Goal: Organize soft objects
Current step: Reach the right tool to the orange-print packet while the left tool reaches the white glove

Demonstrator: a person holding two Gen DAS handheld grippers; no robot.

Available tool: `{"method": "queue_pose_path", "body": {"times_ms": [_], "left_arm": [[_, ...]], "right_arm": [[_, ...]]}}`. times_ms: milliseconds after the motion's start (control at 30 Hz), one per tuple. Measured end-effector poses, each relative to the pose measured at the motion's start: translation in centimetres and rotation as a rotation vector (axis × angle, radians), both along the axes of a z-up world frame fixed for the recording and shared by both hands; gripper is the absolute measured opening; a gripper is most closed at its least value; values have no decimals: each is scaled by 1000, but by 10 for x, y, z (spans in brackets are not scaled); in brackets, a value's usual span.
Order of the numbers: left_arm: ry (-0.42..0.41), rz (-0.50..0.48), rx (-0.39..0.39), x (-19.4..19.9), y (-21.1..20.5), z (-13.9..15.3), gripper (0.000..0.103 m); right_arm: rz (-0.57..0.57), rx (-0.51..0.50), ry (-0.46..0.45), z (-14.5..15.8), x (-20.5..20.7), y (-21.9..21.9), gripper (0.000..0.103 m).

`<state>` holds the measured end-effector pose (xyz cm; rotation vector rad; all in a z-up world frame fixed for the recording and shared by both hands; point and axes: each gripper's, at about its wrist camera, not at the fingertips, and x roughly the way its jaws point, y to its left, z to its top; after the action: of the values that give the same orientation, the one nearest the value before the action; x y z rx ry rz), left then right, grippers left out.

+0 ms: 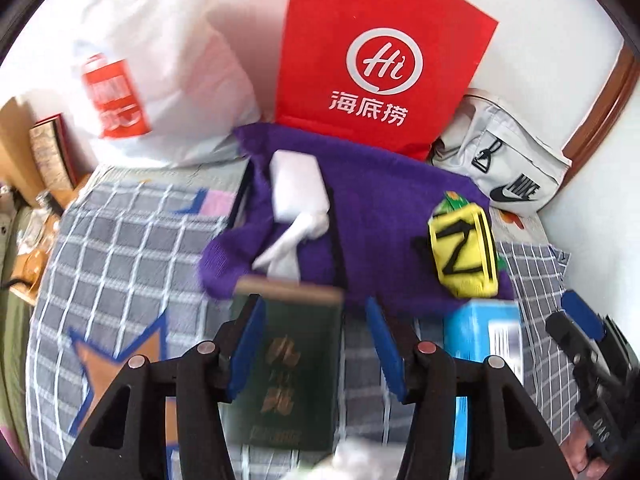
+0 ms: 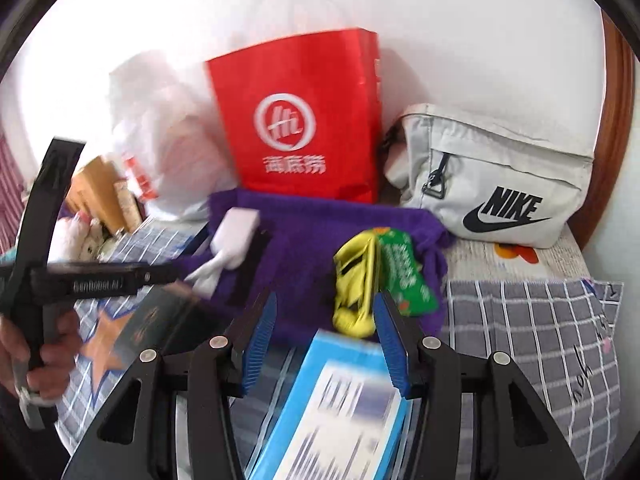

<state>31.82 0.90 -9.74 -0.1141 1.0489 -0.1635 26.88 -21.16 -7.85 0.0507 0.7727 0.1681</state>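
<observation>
**Bed Surface: Item Count and Claw Status**

Left claw [image 1: 316, 320]: jaws apart, released. One dark green booklet [image 1: 286, 364] lies between the blue pads; its right edge stands clear of the right pad, while contact at the left pad cannot be told.

Right claw [image 2: 324, 320]: jaws apart, released. One light blue box [image 2: 340, 408] sits between and below the pads; the frame is blurred, and no pad is seen pressing on it.

Beyond the claws, one purple knit cloth [image 1: 380, 208] is spread on the checked bedcover [image 1: 120, 248]. On it rest one white tissue pack [image 1: 298, 186] and one yellow pouch [image 1: 464, 252], with one green packet [image 2: 404, 276] beside the pouch.

Along the wall stand one red paper bag [image 1: 380, 64], one white plastic bag [image 1: 160, 80] and one grey Nike bag [image 2: 500, 184].
</observation>
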Motion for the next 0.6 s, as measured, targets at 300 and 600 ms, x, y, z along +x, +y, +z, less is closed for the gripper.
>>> {"method": "queue_pose_path", "body": {"times_ms": [300,600], "left_arm": [[-12,42,-15,-87,24,-5,52],[0,52,-42,-137,36,-19,52]], "right_arm": [[126,-55,28,-15,-107,44,50],[228,-52,106,-69,-176,78,65]]}}
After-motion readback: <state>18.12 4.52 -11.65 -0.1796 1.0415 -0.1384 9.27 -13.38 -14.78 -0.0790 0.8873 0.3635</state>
